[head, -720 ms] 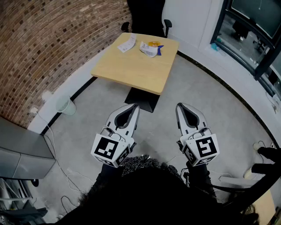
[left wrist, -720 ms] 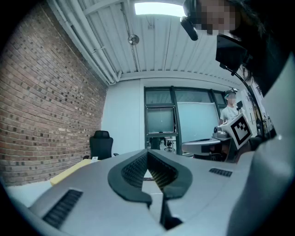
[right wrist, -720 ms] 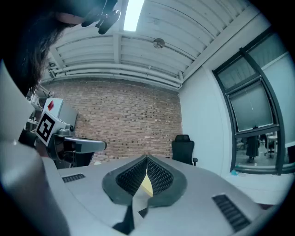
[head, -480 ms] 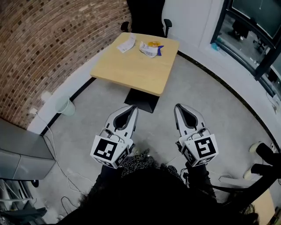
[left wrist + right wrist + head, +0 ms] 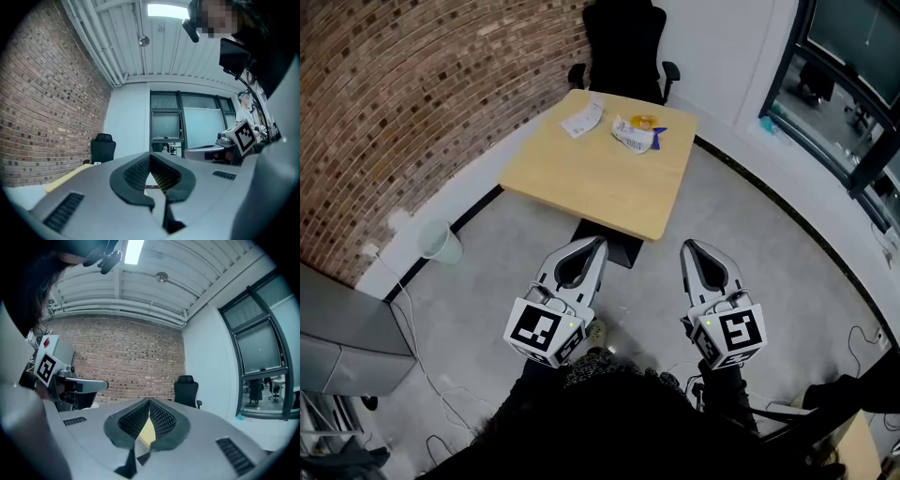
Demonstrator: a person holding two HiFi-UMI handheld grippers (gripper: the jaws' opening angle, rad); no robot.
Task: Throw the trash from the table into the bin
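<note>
Nothing had been thrown away yet. Both pieces of trash lay on the far part of the wooden table (image 5: 600,178), well apart from the grippers. One was a flat white paper slip (image 5: 582,119); the other was a crumpled wrapper (image 5: 636,132) showing yellow and blue, possibly a snack bag. The pale green bin (image 5: 441,242) stood on the floor by the brick wall. The left gripper (image 5: 596,242) and right gripper (image 5: 690,247) were held level, each with its jaws pressed together on nothing. Every pickup and drop remained.
</note>
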